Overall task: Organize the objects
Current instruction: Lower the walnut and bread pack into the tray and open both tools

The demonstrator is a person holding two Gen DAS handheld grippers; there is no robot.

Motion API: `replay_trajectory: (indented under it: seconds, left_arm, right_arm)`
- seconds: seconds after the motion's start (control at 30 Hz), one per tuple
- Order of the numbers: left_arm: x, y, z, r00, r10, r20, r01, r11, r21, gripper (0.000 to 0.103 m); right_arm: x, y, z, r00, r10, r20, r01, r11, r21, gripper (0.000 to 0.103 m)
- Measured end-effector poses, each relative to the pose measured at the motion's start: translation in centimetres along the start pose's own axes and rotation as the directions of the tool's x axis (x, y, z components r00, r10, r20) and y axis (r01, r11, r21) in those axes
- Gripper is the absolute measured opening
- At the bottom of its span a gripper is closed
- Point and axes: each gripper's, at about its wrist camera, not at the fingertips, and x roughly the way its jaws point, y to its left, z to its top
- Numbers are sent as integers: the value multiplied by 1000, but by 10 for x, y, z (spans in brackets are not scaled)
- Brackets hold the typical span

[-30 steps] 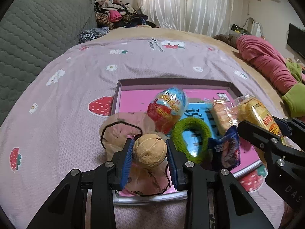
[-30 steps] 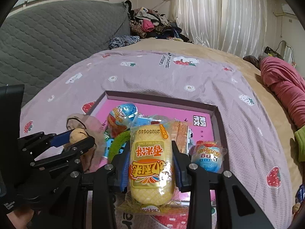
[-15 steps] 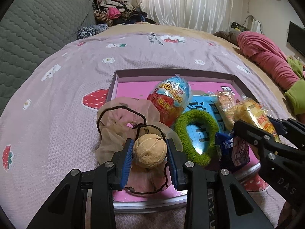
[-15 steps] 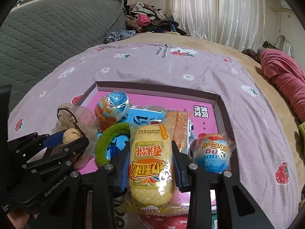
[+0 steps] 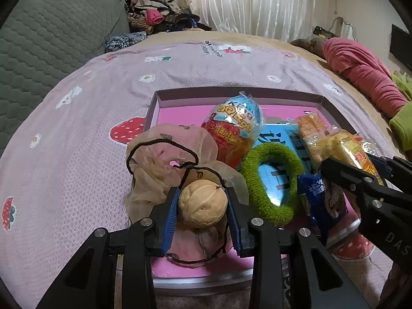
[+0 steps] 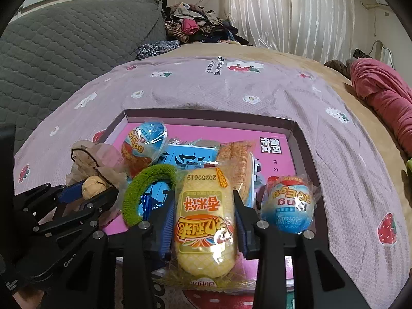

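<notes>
Left wrist view: the left gripper (image 5: 202, 207) is seen clenched on a walnut (image 5: 203, 206), now carried further in over the near edge of the pink tray (image 5: 177, 97) than a second ago, above the sheer drawstring pouch (image 5: 164, 152). From the right wrist view, the right gripper (image 6: 203, 222) is clamped on a yellow rice-cracker packet (image 6: 204, 221), likewise brought deeper over the tray's near rim. Both items are judged to be close to placement; release has not yet been made.

Counted in the tray: two wrapped surprise eggs, one at the left (image 6: 145, 143) and one at the right (image 6: 288, 207); one green hair tie (image 5: 270, 182); one orange biscuit packet (image 6: 237, 164); one blue snack packet (image 5: 322, 200); one pouch. One walnut and one yellow packet are held.
</notes>
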Motion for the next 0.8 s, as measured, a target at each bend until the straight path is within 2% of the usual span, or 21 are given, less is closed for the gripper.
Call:
replay_trajectory:
  seconds: [0.13,0.37,0.43,0.5,0.73,0.8]
  left_arm:
    - [-1,1,-1,1000,-9,6,9,1000,-5,50]
    - [-7,2,-2,1000,-22,14,22,1000,-6,61]
    - [-9,2,-2,999,-36,13,36,999,-7,74]
    - [-12,-1,-3,999,-44,18,44,999,6,75]
    - [-25,-1,-1,997,-61,46,61,998,8,79]
    - [-29,1,-1,997,-62,53,61,998,6,81]
  right_arm:
    - [0,0,0,1000,1,1,-1,1000,3,41]
    - [1,-3,0,1000,-3,8,3,1000,16,46]
    - [-1,-3,0,1000,-3,10,3,1000,18,49]
    - [-2,-4,1,1000,-2,16,1,1000,21,57]
    - [-15,-10,3,999,4,52,-6,999,40,66]
    - [-18,-11,3,998,1,59,-4,999,43,72]
